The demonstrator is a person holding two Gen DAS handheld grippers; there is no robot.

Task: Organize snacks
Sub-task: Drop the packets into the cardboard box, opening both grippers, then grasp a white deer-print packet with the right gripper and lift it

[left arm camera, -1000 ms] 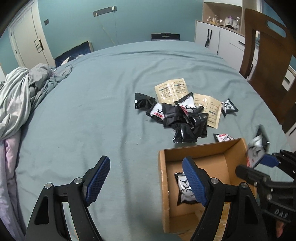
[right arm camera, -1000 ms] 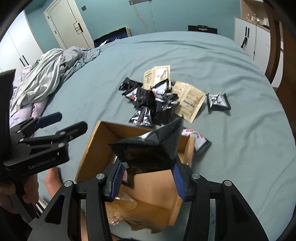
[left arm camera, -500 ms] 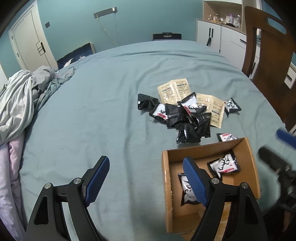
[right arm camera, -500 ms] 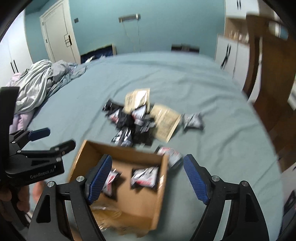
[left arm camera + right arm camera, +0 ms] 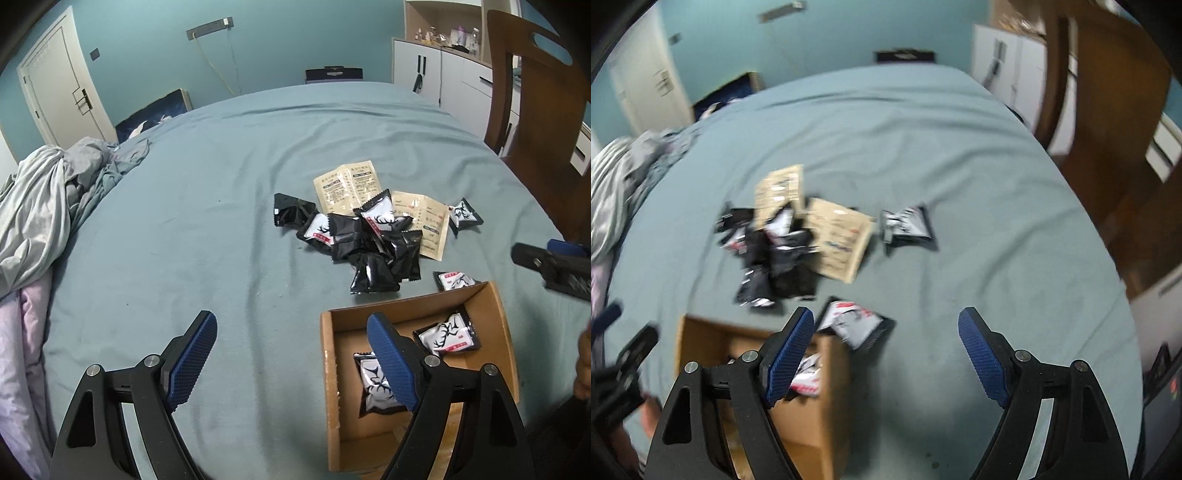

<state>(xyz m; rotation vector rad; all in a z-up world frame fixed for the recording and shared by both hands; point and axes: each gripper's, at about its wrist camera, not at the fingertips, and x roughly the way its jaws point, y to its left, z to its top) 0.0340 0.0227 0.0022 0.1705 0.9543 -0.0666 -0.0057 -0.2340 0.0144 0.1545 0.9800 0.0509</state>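
A brown cardboard box sits on the teal sheet and holds two black-and-white snack packets. A pile of black snack packets and tan sachets lies beyond it. One packet lies just behind the box, another to the right of the pile. My left gripper is open and empty, its right finger over the box. My right gripper is open and empty, right of the box, near the packet behind it. The right wrist view is blurred.
Crumpled grey bedding lies at the left. A wooden chair stands at the bed's right edge, white cabinets behind it. A door is at the far left wall.
My right gripper opened and dropped its black packet into the box, then swung right, away from the box. The left gripper has stayed open and hardly moved.
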